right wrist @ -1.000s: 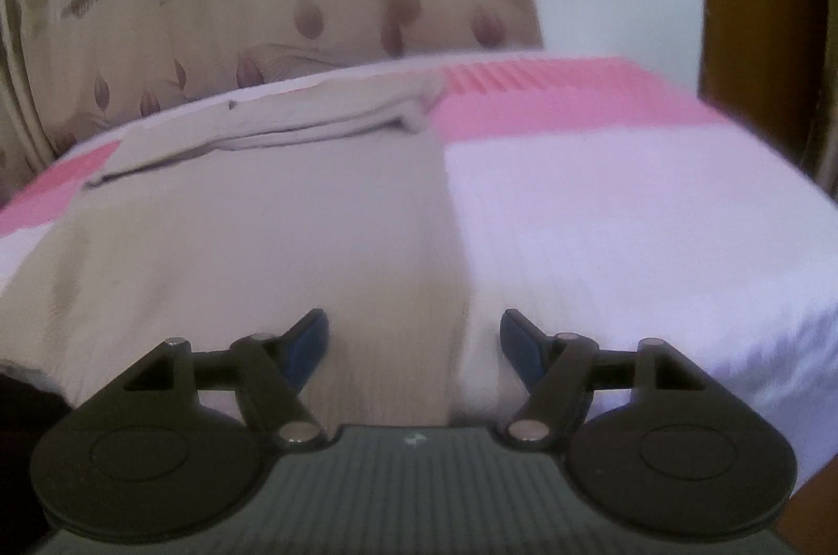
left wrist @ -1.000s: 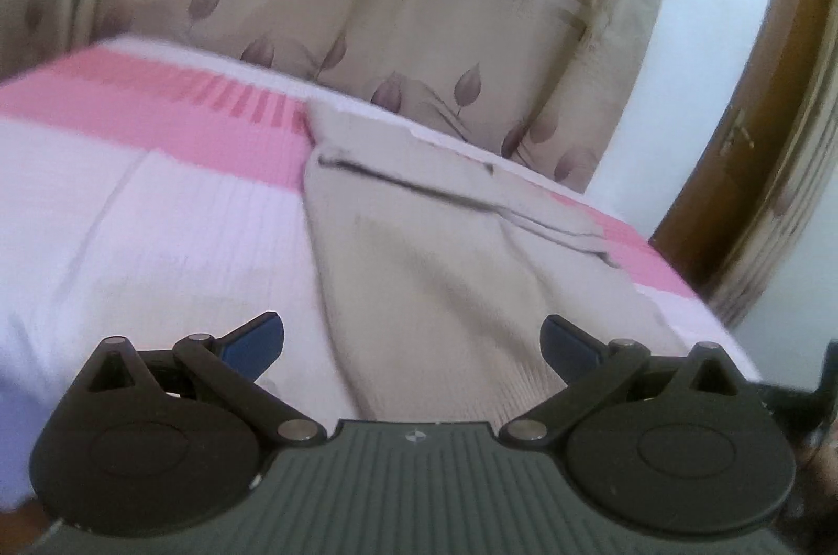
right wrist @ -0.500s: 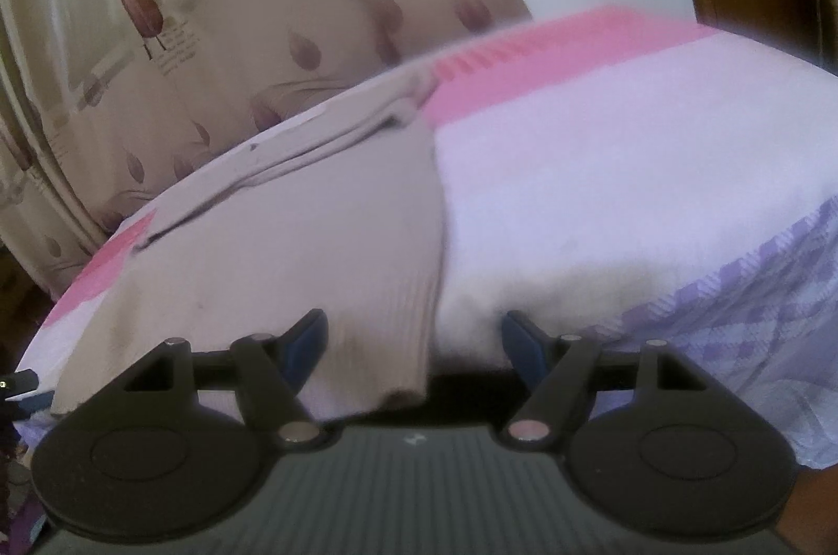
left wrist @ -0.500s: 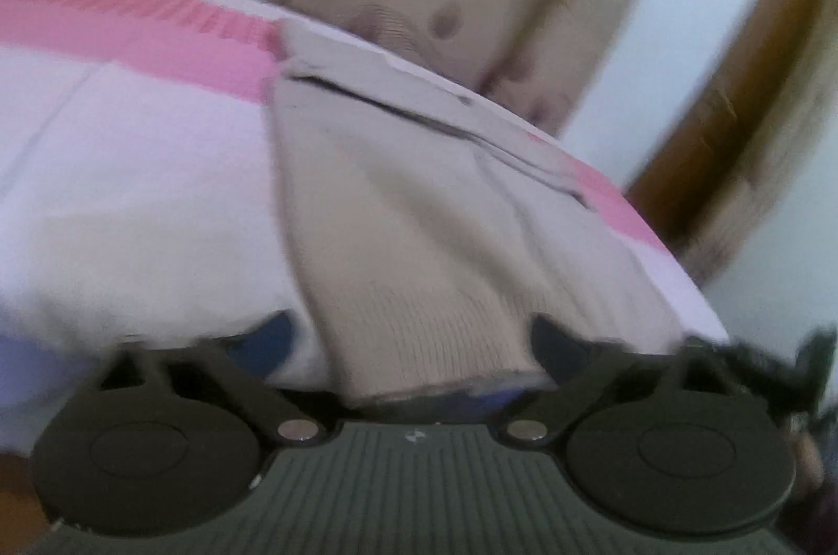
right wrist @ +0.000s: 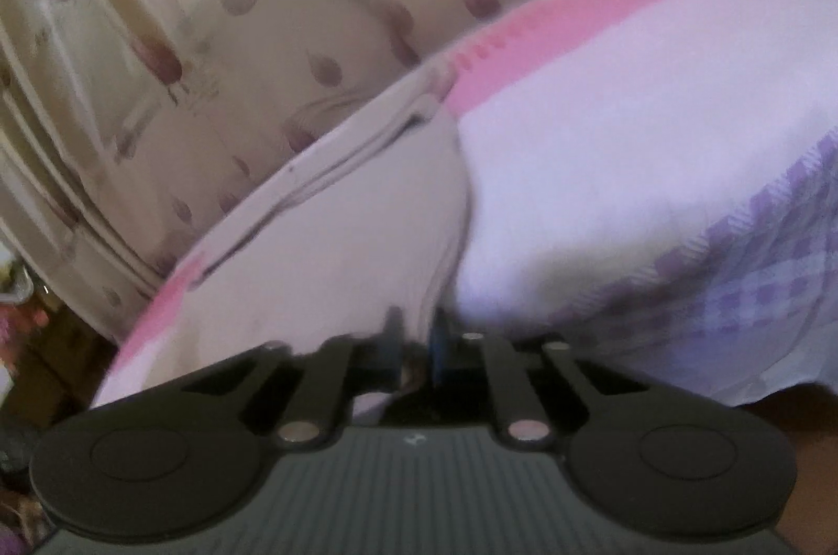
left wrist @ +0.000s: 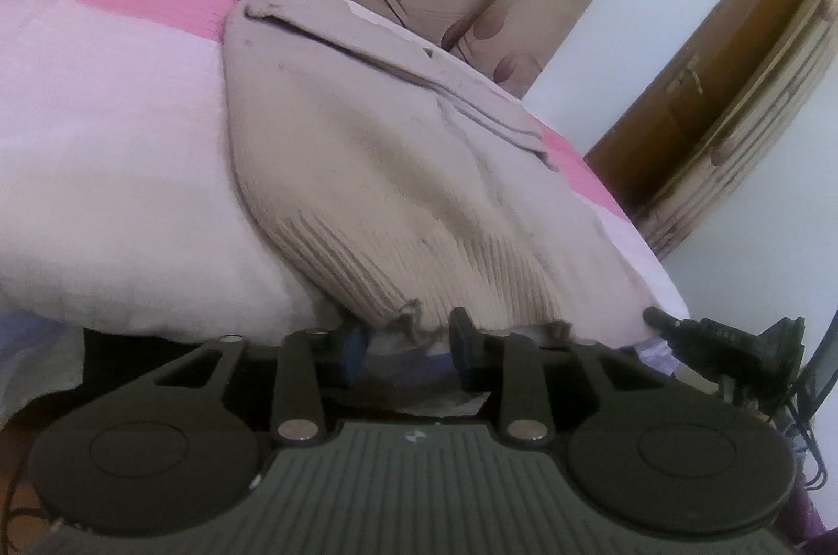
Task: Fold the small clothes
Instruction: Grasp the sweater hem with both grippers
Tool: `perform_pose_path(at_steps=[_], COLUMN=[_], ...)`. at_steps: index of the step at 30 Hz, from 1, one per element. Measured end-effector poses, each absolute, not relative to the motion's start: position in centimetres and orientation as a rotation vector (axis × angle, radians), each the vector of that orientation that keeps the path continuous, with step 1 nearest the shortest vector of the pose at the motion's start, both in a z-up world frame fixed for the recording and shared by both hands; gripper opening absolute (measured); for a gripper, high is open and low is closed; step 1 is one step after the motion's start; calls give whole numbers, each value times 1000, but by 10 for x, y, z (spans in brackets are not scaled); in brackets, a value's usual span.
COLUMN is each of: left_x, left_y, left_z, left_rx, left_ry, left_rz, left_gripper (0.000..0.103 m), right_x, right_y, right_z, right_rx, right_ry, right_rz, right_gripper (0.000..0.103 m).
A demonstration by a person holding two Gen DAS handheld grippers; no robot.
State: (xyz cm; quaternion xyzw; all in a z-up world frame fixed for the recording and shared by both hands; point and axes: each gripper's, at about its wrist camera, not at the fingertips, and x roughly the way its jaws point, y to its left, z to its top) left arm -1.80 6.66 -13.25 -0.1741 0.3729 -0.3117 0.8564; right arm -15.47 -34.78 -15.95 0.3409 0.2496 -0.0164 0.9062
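Both grippers at the ribbed hem of the beige knit sweater (left wrist: 377, 167), which lies flat on the bed (left wrist: 105, 167).

Left gripper (left wrist: 408, 335) narrowed onto the hem, near one corner; right gripper (right wrist: 416, 343) nearly closed on the other corner, view blurred. Knit judged soft, light, stretchy; hem corners are the firmest hold, expect sag between them.

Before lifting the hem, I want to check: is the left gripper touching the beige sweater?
Touching. In the left wrist view, the left gripper has its fingers closed on the ribbed hem of the beige sweater.
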Motion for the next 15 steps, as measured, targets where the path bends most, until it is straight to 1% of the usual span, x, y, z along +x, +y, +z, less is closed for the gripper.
perform_pose_path(at_steps=[1,2,6,8,10,12,13,14,15], left_x=[-17,-15,-13,-10,-8,-7,-7,-8,-9], left_y=[66,63,61,62,63,63,63,63,63], left_z=[-132,-132,-133,-135,-136,-135,-135,-134,-134], left_rx=[-367,-367,-374,-401,-433,-444,-442,-442,-444], left_ry=[781,784,792,799,799,797,791,779,770], left_rz=[-657,-662,-668,-679,-685,-689,-686,-675,-666], left_gripper=[11,9,9,19,19,17,10,2,2], right_x=[-153,-151,-146,-141,-137,-135,-134,-132,-131], right_y=[-349,-349,-350,-347,-343,-338,-335,-334,-332], right_z=[-160,-160,-157,-155,-156,-155,-153,-153,-153], right_rx=[699,687,707,679,663,634,619,609,612], right_ry=[520,528,513,526,538,541,544,545,539], right_rz=[-39,-35,-14,-29,-27,-34,-38,-37,-29], right_gripper=[11,12,14,14,13,13,8,8,8])
